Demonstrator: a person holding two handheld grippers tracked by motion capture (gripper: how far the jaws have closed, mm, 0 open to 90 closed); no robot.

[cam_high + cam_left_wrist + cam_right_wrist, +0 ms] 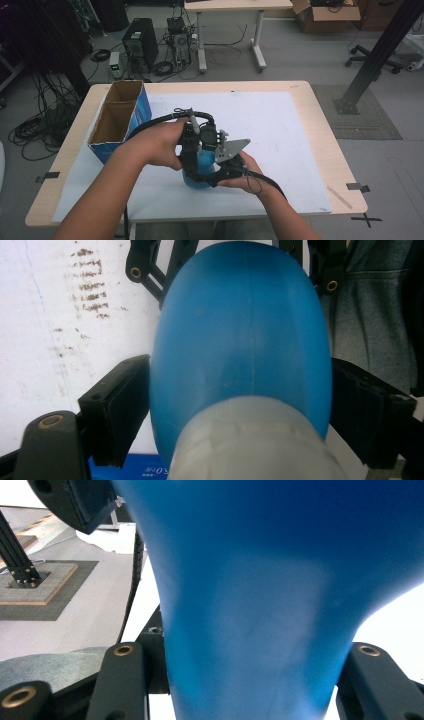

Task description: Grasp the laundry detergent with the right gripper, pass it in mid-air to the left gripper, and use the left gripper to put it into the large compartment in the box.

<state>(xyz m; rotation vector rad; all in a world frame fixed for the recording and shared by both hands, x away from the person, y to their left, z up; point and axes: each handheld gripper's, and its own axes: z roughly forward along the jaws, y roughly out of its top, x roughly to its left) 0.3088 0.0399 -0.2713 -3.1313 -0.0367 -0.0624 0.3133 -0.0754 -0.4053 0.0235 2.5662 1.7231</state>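
A cardboard box (117,120) with blue outer walls stands at the left of the table (320,145), on the white sheet (280,130) that covers most of the top; a divider splits it into two compartments, and what can be seen of their brown insides holds nothing. Near the front middle of the sheet a blue bottle (200,170) is held between two hand-held tools, the left gripper (191,150) coming at it from the left and the right gripper (220,167) from the right, both hands bunched close around it. From above, the bottle is mostly covered by hands and black metal, so little more than a blue patch of it shows. The left gripper view gives far more — the rounded blue body (240,350) seen along its length, a pale frosted part (250,440) nearest the camera, and a black pad (120,405) on each side. Those pads sit right at the bottle's flanks, roughly half open, though I cannot tell whether they actually press. The right gripper view shows the narrower waist of the bottle (260,630), with the jaws clamped tight against it on both sides — a firm hold. Behind it lies grey floor (75,615).
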